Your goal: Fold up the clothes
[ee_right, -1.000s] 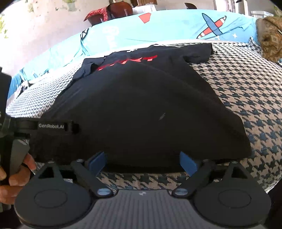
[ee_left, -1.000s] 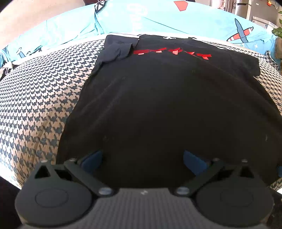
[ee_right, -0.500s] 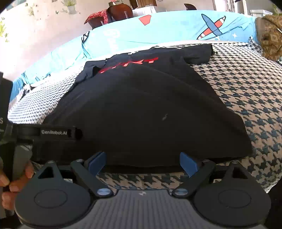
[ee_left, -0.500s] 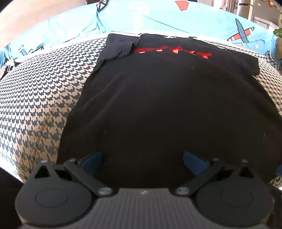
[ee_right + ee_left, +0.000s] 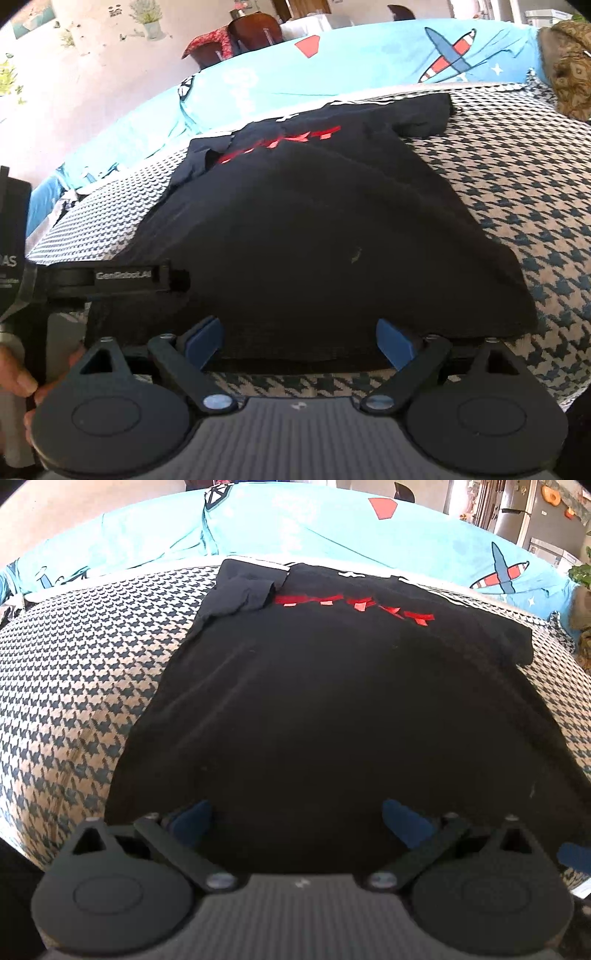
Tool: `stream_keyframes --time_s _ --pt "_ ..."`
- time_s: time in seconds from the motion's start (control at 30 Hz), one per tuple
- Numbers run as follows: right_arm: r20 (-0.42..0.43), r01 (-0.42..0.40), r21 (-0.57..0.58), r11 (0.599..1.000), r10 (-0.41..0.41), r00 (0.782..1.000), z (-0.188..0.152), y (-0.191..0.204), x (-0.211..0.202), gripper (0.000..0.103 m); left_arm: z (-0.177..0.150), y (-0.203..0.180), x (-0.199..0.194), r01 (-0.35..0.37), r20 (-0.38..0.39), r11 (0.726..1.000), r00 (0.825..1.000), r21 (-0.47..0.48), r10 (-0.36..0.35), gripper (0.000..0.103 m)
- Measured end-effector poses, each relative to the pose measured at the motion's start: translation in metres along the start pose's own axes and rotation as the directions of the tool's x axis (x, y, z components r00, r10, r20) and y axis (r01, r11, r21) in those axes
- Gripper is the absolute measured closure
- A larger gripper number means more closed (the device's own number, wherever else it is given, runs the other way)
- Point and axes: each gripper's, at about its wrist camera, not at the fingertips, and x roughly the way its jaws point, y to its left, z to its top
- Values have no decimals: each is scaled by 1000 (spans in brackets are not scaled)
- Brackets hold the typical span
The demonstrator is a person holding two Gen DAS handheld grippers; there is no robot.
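Note:
A black T-shirt (image 5: 332,701) with red print near its far end lies spread flat on a houndstooth cover (image 5: 74,664); its near hem faces me. The far-left sleeve (image 5: 243,590) is folded in over the body, and the right sleeve (image 5: 421,114) lies out flat. My left gripper (image 5: 297,818) hovers open over the shirt's near hem, nothing between its blue pads. My right gripper (image 5: 297,339) stands open at the near hem (image 5: 295,363) of the T-shirt (image 5: 332,240), with the hem's edge between the pads but not pinched. The left gripper's body (image 5: 122,277) shows at the left of the right wrist view.
A turquoise sheet (image 5: 295,528) with an airplane print covers the bed behind the houndstooth cover (image 5: 517,203). A brown patterned cushion (image 5: 569,66) lies at the far right. A hand (image 5: 14,373) holds the left gripper's handle. Chairs (image 5: 251,33) stand beyond the bed.
Both grippers have shifted slightly forward and lower toward the shirt's near hem. Both stay open. The shirt has not moved.

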Motion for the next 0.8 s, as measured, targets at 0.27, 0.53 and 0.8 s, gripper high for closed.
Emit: stream_keyframes --time_s 0.27,0.53,0.8 --pt "23 -64 9 998 64 998 37 -14 -7 12 12 -2 7 14 -7 1000 1000 -11 -14 0" --pt "20 -62 -10 998 62 998 80 -29 5 12 34 -5 15 45 -7 999 999 -16 -46 0" --pt "34 -34 25 999 33 999 112 -51 21 12 60 -7 24 44 0 999 999 -6 -44 0"
